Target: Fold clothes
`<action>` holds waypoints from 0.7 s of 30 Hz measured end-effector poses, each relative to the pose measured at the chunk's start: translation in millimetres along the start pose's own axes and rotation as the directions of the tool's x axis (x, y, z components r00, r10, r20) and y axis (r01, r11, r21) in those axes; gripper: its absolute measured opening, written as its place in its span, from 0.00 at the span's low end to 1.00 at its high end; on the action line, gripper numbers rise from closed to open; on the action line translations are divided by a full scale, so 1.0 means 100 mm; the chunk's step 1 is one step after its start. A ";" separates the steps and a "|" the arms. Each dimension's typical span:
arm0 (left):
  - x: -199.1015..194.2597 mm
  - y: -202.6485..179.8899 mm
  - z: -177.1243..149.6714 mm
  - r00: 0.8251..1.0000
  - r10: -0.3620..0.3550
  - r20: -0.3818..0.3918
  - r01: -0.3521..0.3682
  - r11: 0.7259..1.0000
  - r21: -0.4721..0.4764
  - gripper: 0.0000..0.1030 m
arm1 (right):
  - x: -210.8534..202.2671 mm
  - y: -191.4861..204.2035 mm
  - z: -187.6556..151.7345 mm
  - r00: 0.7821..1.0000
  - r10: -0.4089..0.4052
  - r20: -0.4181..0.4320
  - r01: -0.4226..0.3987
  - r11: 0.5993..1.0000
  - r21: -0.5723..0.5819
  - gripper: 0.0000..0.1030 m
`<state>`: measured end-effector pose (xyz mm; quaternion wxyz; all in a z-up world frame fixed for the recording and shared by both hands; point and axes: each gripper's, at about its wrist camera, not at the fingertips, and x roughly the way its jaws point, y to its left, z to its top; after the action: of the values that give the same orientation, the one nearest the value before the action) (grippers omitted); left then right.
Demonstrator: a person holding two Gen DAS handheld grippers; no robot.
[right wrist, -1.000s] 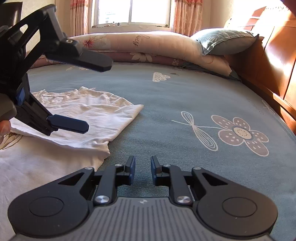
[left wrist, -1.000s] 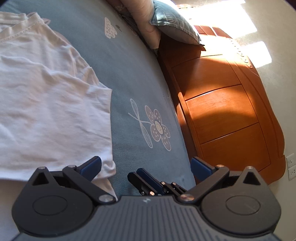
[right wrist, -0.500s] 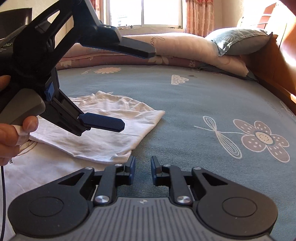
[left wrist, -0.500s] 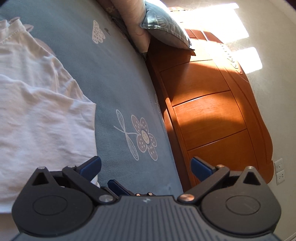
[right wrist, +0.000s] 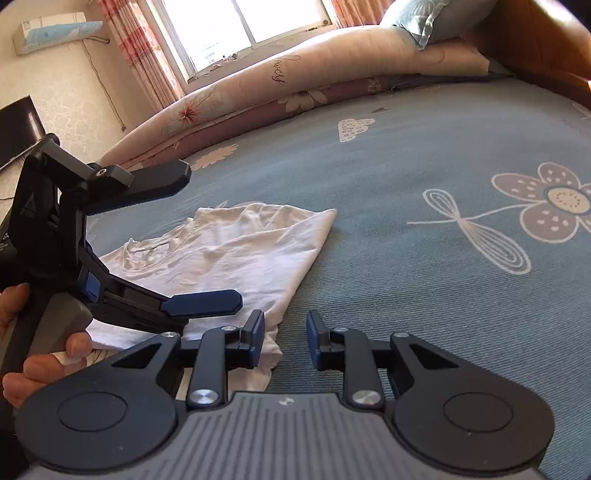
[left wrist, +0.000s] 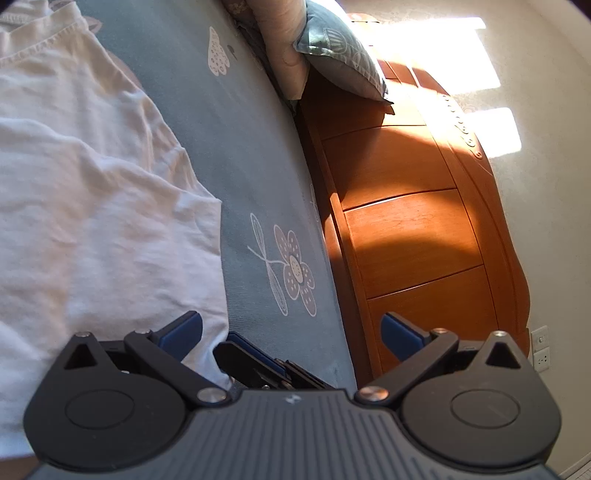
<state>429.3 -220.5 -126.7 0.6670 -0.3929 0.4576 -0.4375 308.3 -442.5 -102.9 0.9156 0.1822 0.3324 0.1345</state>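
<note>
Right now the right gripper [right wrist: 285,341] has a narrow gap between its blue pads and the jaws are opening; nothing between them, only bedsheet behind the gap. Its left pad [right wrist: 255,341] sits over the near corner of the white t-shirt [right wrist: 236,254]; can't tell if it touches the cloth.

Left gripper [left wrist: 291,330] is spread wide, nothing held. From its own camera one pad [left wrist: 183,328] hangs over the shirt's [left wrist: 92,221] edge, the other shows against the sheet and headboard side. In the right wrist view the left gripper [right wrist: 201,236] comes in from the left edge, one finger high, one low above the shirt, with a person's hand [right wrist: 44,354] wrapped around its grey handle. The right gripper's fingers [left wrist: 251,360] poke into the left wrist view low down, just beside the shirt's near corner.

Shirt lies crumpled and partly folded on the blue-grey bedsheet [right wrist: 424,280] with flower prints, collar end away from the grippers, one corner [right wrist: 330,214] pointing out across the bed. Both tools are at its near edge.

Further out: long cream bolster [right wrist: 317,70] and a blue-grey pillow [right wrist: 432,18] along the far side of the bed, orange wooden headboard [left wrist: 417,229] in patchy sunlight, window with pink curtains [right wrist: 243,22], wall air conditioner [right wrist: 55,33], dark screen [right wrist: 16,129] at the left edge, wall sockets [left wrist: 540,349] by the headboard.
</note>
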 end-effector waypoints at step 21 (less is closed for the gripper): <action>0.00 0.05 0.01 1.000 -0.026 0.008 0.026 1.000 -0.003 0.99 | 0.05 0.08 -0.04 0.997 0.068 -0.035 -0.069 0.997 -0.036 0.14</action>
<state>431.2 -219.0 -131.2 0.6624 -0.4017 0.4505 -0.4438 308.1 -432.0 -105.2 0.9080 0.1740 0.3386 0.1750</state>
